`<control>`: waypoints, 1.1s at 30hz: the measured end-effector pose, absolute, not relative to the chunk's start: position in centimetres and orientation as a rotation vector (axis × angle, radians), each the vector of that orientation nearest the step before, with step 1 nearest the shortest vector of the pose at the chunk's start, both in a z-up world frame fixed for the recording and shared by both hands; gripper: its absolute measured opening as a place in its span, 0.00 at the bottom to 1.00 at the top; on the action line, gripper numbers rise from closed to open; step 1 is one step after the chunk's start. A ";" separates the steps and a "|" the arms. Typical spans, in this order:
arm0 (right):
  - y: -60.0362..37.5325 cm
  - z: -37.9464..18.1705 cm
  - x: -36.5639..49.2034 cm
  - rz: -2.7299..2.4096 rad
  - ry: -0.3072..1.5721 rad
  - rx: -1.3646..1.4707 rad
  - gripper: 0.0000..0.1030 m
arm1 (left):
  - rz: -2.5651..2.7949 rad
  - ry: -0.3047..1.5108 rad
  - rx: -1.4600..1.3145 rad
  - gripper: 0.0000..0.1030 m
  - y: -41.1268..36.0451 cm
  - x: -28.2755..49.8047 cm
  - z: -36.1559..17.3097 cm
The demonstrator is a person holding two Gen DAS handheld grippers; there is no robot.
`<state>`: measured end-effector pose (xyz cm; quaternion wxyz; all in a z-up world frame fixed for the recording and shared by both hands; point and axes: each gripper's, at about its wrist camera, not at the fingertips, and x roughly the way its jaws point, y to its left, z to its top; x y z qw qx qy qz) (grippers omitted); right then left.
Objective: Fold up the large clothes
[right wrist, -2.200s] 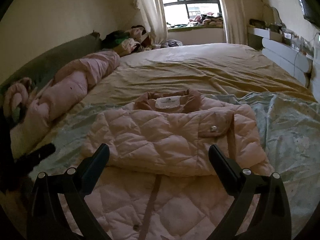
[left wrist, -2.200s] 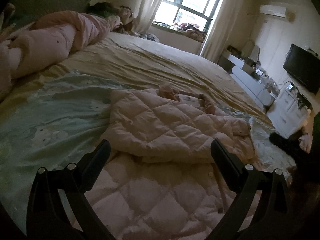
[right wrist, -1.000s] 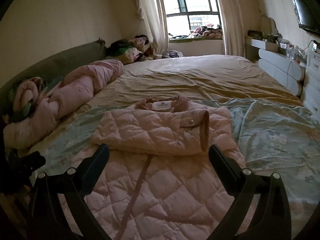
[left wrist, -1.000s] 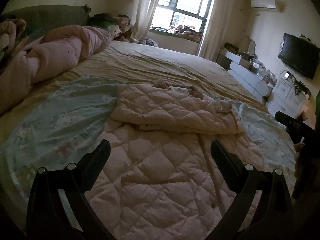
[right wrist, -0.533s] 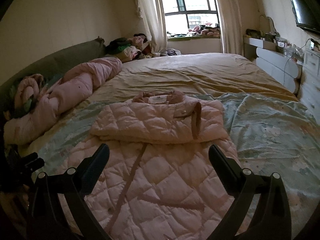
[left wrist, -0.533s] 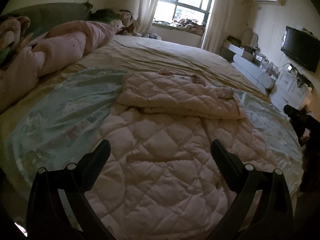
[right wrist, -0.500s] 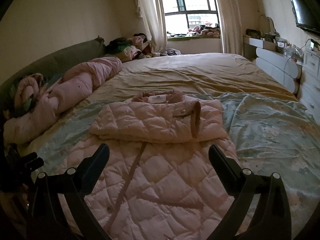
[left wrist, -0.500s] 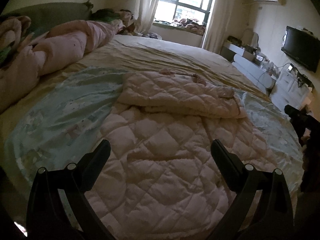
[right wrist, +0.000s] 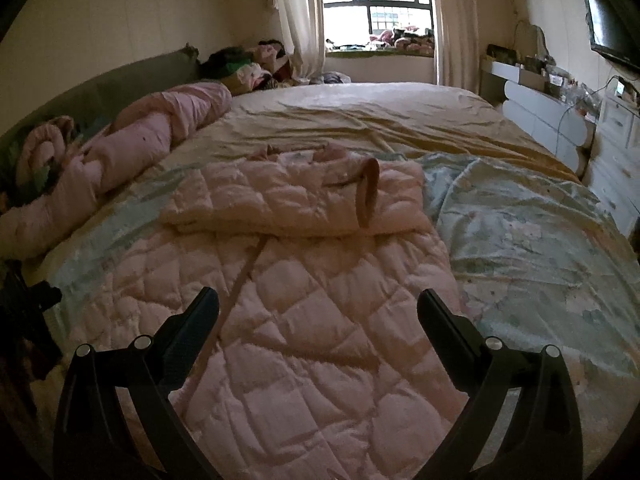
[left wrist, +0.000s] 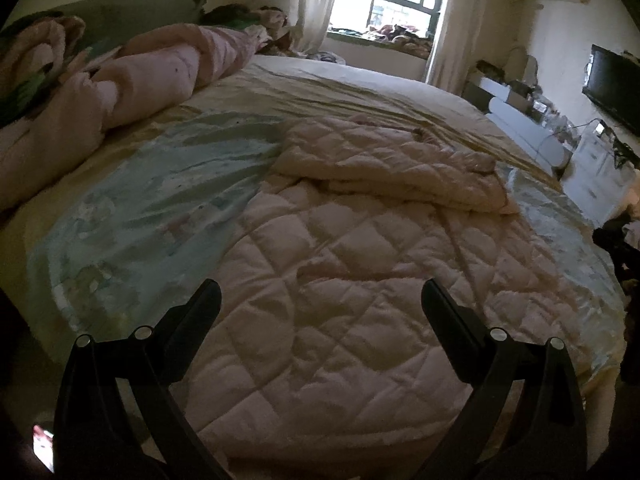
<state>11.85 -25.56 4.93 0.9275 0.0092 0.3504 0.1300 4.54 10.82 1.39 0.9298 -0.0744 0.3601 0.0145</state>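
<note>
A long pink quilted coat point(left wrist: 340, 280) lies flat on the bed. Its sleeves and upper part are folded across near the collar point(right wrist: 296, 200). The lower part spreads toward me point(right wrist: 312, 352). My left gripper point(left wrist: 320, 304) is open and empty, held above the coat's lower hem. My right gripper point(right wrist: 318, 312) is open and empty, also above the lower part of the coat. The other gripper shows as a dark shape at the right edge of the left wrist view point(left wrist: 618, 248) and at the left edge of the right wrist view point(right wrist: 28, 312).
The coat lies on a light blue printed sheet point(right wrist: 528, 240) over a yellow bedspread point(right wrist: 360, 120). A rolled pink duvet point(right wrist: 132, 144) lies along the left by the headboard. White drawers point(right wrist: 616, 140) and a TV point(left wrist: 612, 88) stand at the right.
Both grippers have pulled back toward the foot of the bed, away from the folded upper part. More of the coat's lower part is now in view. Both stayed open.
</note>
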 end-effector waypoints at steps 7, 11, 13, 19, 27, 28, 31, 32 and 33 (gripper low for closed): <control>-25.9 4.1 11.5 0.267 0.752 0.001 0.96 | 0.056 0.779 -0.139 0.91 11.7 3.7 0.0; -26.2 4.2 11.6 0.265 0.761 0.006 0.96 | 0.070 0.803 -0.138 0.91 12.2 3.3 -1.0; -26.2 4.2 11.6 0.268 0.765 0.004 0.96 | 0.078 0.812 -0.139 0.91 12.4 3.2 -1.3; -26.0 3.6 11.2 0.270 0.781 -0.018 0.96 | 0.080 0.836 -0.142 0.91 13.0 2.6 -2.2; -25.3 2.5 10.9 0.283 0.811 -0.022 0.96 | 0.097 0.877 -0.172 0.91 14.8 1.3 -4.2; -25.1 2.4 10.9 0.286 0.812 -0.020 0.96 | 0.099 0.878 -0.171 0.91 15.0 1.1 -4.4; -24.7 2.2 10.9 0.294 0.815 -0.010 0.96 | 0.093 0.886 -0.164 0.91 15.5 0.6 -5.0; -24.5 2.1 10.9 0.297 0.818 -0.011 0.96 | 0.086 0.887 -0.172 0.91 15.7 0.5 -5.2; -24.3 1.9 11.0 0.299 0.822 -0.015 0.96 | 0.080 0.886 -0.182 0.91 15.9 0.4 -5.3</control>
